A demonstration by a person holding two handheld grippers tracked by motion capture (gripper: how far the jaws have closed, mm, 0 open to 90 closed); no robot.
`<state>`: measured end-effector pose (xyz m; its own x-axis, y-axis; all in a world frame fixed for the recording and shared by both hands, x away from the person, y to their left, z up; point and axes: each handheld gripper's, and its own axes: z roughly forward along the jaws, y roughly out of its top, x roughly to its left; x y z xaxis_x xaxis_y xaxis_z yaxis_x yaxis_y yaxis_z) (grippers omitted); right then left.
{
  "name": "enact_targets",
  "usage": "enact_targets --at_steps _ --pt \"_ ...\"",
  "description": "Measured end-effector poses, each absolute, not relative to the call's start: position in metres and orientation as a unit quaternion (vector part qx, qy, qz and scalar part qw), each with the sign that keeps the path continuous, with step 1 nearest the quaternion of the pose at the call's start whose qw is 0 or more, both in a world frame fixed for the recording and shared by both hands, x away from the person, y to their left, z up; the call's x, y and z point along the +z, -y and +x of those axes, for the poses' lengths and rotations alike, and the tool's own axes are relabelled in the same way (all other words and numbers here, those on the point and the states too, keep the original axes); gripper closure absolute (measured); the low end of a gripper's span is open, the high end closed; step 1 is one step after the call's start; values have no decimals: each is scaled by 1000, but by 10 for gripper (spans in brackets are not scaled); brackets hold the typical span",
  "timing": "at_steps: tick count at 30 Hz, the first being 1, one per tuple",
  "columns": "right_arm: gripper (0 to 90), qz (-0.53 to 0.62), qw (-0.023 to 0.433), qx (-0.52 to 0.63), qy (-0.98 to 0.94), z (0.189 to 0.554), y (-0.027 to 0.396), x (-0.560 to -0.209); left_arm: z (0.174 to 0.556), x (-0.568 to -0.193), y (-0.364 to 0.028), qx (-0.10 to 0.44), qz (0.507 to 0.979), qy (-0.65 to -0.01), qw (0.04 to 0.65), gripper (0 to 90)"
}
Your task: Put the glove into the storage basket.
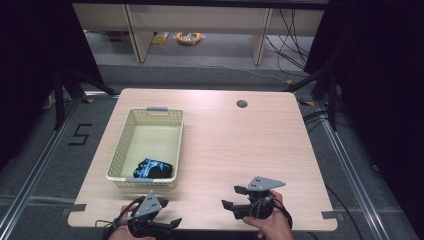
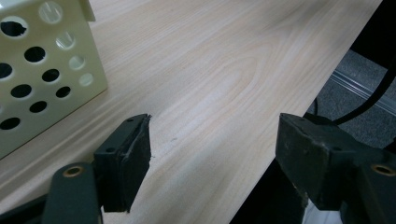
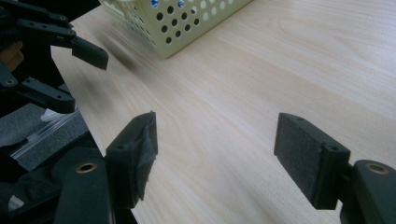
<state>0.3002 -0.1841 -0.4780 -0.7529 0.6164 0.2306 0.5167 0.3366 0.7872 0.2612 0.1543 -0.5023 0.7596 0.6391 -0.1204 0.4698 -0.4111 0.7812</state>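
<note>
Near the front edge of the table [image 1: 225, 150], I had both tongs hanging over bare wood. My left gripper [image 1: 170, 214] stood released, nothing between its jaws, with the cream basket [image 1: 126, 145] just ahead of it. My right gripper [image 1: 231, 197] was likewise released and empty-jawed, aimed across toward the left one. Inside the basket, at the end nearest my left gripper, lay a black-and-blue bundle of cloth [image 1: 154, 169].
</note>
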Motion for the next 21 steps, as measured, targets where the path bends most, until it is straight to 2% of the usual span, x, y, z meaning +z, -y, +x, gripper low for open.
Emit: enact_targets --at_steps 1,6,8,9,14,15,16,17,19,21 --pt "294 362 43 462 -808 297 183 -479 262 -502 -155 95 837 -330 427 246" --pt "229 350 63 453 -817 293 185 -484 260 -505 -156 88 834 -337 428 198" --pt "213 350 64 445 -822 289 184 -485 260 -505 -159 80 840 -332 421 148" --pt "206 343 68 445 -825 288 184 -486 258 -507 -156 93 829 -339 436 149" --pt "185 340 65 437 -830 280 185 -491 254 -510 -157 82 829 -347 431 149" --pt "184 354 58 435 -826 276 184 -491 254 -509 -160 84 842 -327 421 149" --pt "184 343 60 432 -832 277 186 -492 252 -512 -157 87 829 -342 434 149" --pt "183 342 69 428 -834 276 186 -493 252 -511 -159 79 839 -337 420 149" --pt "183 337 58 424 -839 275 188 -495 252 -512 -159 85 846 -329 411 149" --pt "183 346 71 419 -837 271 189 -496 250 -513 -158 82 844 -338 408 149"
